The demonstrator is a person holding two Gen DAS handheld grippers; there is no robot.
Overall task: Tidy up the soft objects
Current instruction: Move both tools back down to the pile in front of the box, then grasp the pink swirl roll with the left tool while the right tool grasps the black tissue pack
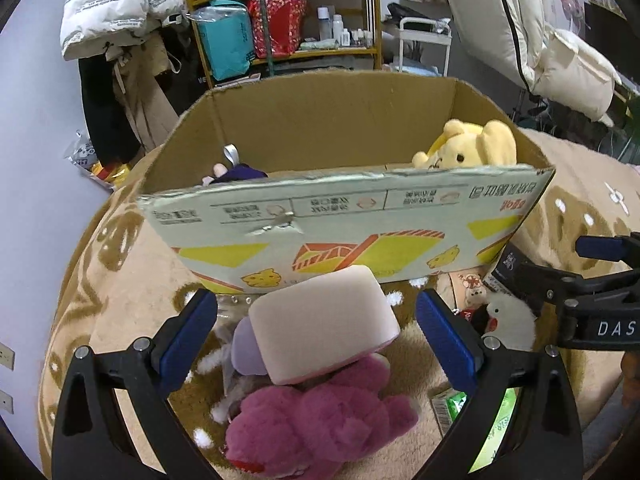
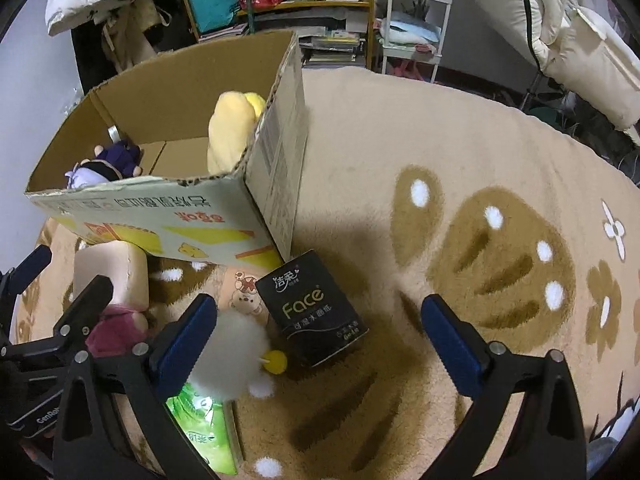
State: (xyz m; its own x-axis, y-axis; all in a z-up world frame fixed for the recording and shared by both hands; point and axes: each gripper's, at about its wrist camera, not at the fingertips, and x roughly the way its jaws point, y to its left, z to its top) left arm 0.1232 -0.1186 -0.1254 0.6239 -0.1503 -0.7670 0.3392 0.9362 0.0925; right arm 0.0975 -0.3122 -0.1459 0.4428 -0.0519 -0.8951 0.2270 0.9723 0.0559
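Nearest your left gripper (image 1: pixel 316 332), low in the frame, lies the pink plush (image 1: pixel 320 420) with the sponge (image 1: pixel 324 324) resting on it. The sponge is a pale pink block with rounded corners and a darker pink bottom edge; its long axis runs from lower left to upper right, the far end toward the box (image 1: pixel 344 232). Your left jaws stand wide on either side of it, not touching. Your right gripper (image 2: pixel 316 336) is also wide, holding nothing, over the tan rug (image 2: pixel 480 140). Beside its left finger sits a white plush (image 2: pixel 228 356), just beyond it a black tissue pack (image 2: pixel 312 308). In the box, upper frame, are a yellow plush (image 1: pixel 468 148) and a purple doll (image 2: pixel 108 164).
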